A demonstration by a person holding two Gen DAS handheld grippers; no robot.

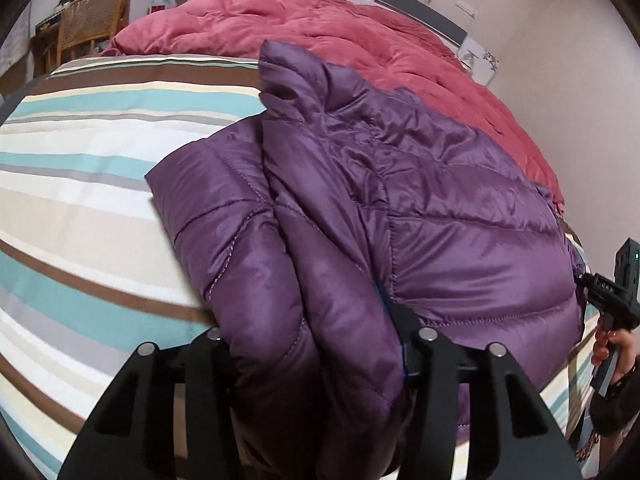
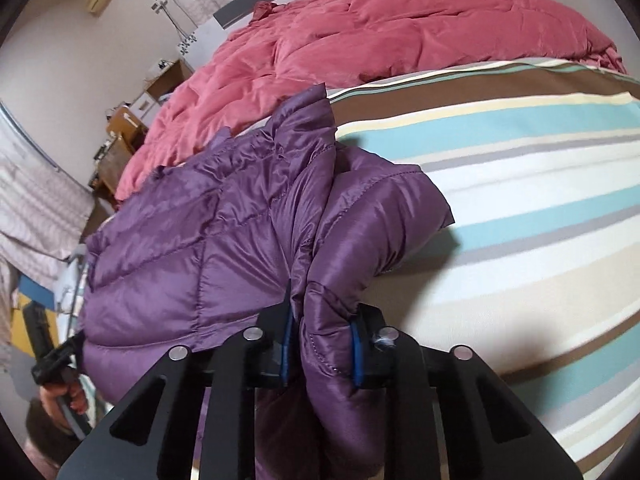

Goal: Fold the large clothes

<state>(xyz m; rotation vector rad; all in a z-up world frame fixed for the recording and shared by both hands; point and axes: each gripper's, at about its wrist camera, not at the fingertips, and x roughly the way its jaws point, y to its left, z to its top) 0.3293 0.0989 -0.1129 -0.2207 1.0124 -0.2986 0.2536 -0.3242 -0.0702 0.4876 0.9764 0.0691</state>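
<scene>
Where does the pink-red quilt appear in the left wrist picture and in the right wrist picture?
Left wrist view: the pink-red quilt lies across the top centre and runs down the right side, behind the purple jacket.
Right wrist view: the quilt fills the top centre and runs down to the left, behind the jacket.
Shared landmark: the striped bedcover.

Beside the purple jacket (image 1: pixel 400 208), you have open striped bedsheet (image 1: pixel 80 208) for passage. Beyond the jacket, a rumpled red quilt (image 1: pixel 320 28) blocks the far side.
</scene>
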